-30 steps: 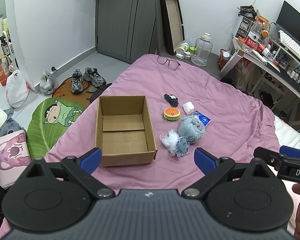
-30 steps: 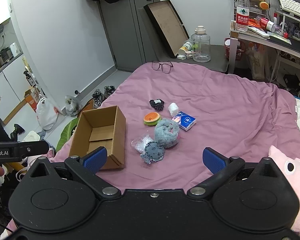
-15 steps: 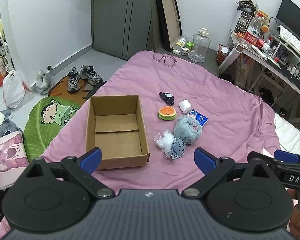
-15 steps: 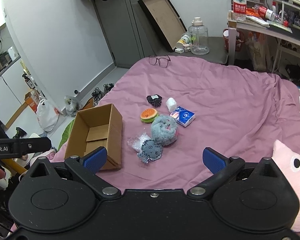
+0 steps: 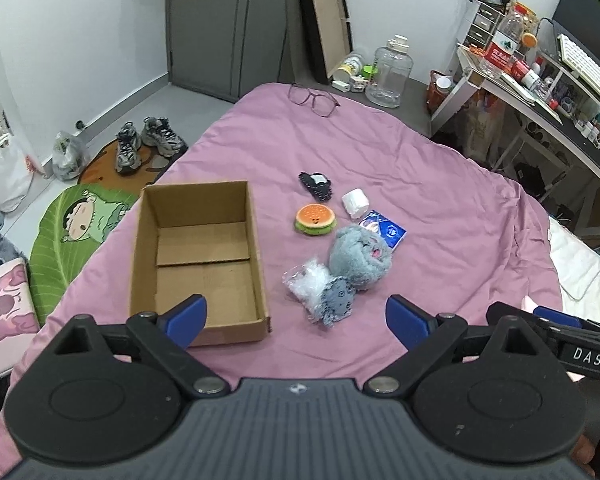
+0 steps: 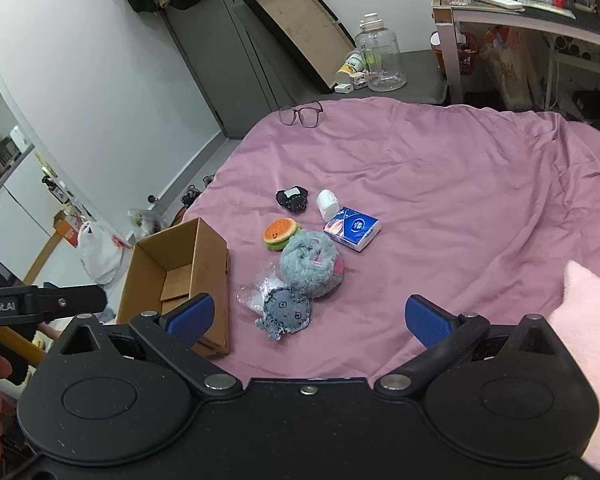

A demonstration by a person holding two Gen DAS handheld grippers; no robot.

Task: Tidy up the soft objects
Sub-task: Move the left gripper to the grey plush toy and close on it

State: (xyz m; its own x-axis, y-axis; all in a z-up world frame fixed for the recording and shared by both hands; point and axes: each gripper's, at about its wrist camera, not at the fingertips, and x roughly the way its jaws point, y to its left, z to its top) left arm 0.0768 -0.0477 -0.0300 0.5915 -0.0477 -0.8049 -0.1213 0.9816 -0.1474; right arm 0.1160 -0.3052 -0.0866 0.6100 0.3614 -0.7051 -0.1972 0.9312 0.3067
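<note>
An open, empty cardboard box (image 5: 198,258) (image 6: 176,280) sits on the purple bedspread (image 5: 440,216). Right of it lie a grey fluffy plush (image 5: 360,258) (image 6: 310,266), a small grey denim toy (image 5: 336,302) (image 6: 286,312) on a clear plastic bag (image 5: 306,284), a burger toy (image 5: 315,219) (image 6: 280,232), a dark pouch (image 5: 316,185) (image 6: 293,200), a white roll (image 5: 355,202) (image 6: 327,202) and a blue tissue pack (image 5: 384,230) (image 6: 352,227). My left gripper (image 5: 296,316) is open and empty above the near bed edge. My right gripper (image 6: 308,316) is open and empty too.
Glasses (image 5: 313,98) lie at the far bed end. A pink pillow (image 6: 580,340) is at the near right. A desk (image 5: 540,92) with clutter stands at right, a water jug (image 5: 392,72) and shoes (image 5: 144,144) are on the floor.
Both grippers have moved forward and tilted slightly down towards the toys, so the box and toys look closer. Both stay open. Nothing on the bed has moved.
</note>
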